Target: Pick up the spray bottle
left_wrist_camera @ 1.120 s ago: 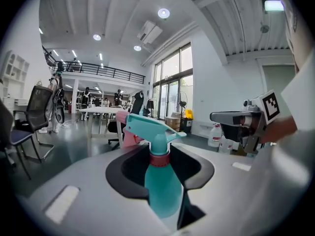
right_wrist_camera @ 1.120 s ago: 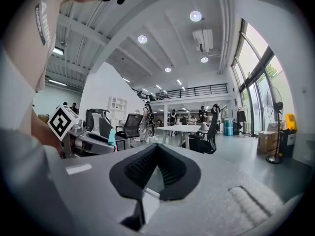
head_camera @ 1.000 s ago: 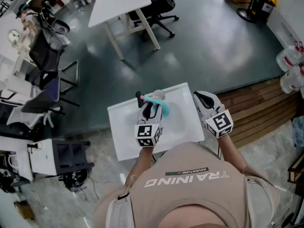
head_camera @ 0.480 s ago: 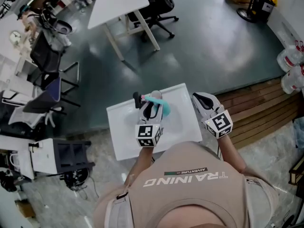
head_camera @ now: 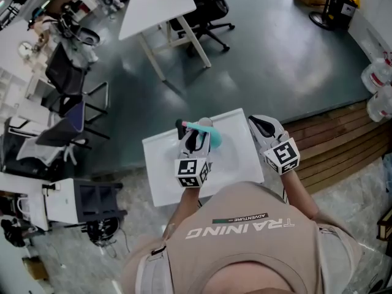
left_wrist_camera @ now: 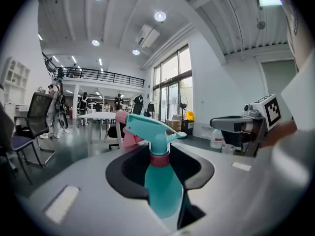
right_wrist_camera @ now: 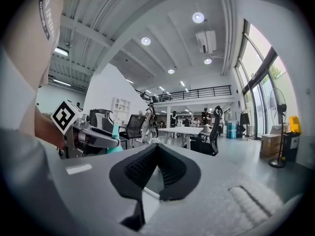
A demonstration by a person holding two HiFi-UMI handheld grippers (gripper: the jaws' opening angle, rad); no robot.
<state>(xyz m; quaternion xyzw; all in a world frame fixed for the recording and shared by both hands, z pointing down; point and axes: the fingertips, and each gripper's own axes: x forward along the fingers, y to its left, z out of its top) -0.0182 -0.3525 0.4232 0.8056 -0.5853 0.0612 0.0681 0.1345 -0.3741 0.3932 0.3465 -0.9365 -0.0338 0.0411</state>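
Observation:
A teal spray bottle (head_camera: pixel 212 141) with a pink collar and trigger stands upright between the jaws of my left gripper (head_camera: pixel 196 136), which is shut on its body. In the left gripper view the bottle (left_wrist_camera: pixel 160 188) fills the gap between the black pads and its nozzle head points to the right. It is held over a small white table (head_camera: pixel 162 185). My right gripper (head_camera: pixel 264 127) hovers at the table's right edge, apart from the bottle. Its black pads meet at the tips in the right gripper view, where the right gripper (right_wrist_camera: pixel 157 154) holds nothing.
A larger white table (head_camera: pixel 156 8) and black office chairs (head_camera: pixel 211 5) stand farther off on the dark floor. More chairs (head_camera: pixel 64 72) and desks line the left side. Wooden decking (head_camera: pixel 334 139) and white jugs (head_camera: pixel 380 84) lie to the right.

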